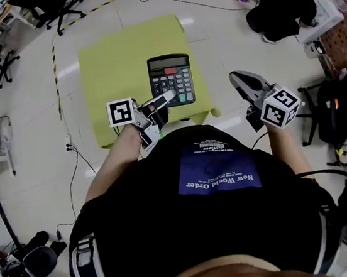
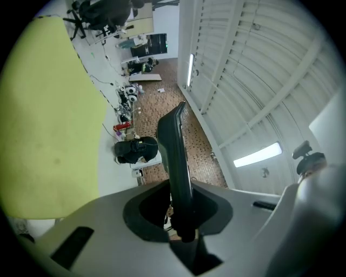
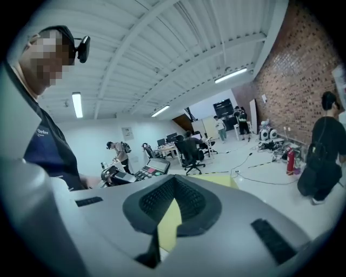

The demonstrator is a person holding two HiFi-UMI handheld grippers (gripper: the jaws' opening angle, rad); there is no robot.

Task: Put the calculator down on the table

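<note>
Spreading wide at the left, the pale glossy floor point(image 1: 33, 134) lies open beside the one table point(image 1: 119, 66), crossed by a thin cable point(image 1: 57, 80). The table's top is matte yellow-green, squarish with rounded corners, and its far and left parts are bare. At its near edge the left gripper point(image 1: 167, 97), grey plastic with one black-and-white marker cube point(image 1: 122, 112), is clamped on the lower left corner of the single calculator point(image 1: 171, 79). The left gripper view shows that dark slab edge-on between the jaws. The calculator is rectangular, with a grey display and a red key. It lies over the table's near right part; whether it touches the top I cannot tell. Clear of the table's right edge, above open floor, the right gripper point(image 1: 237, 79) carries its own cube point(image 1: 280, 108). Its ribbed jaws are together on nothing. Farther right, dark chairs and gear point(image 1: 336, 100) crowd the floor.
</note>
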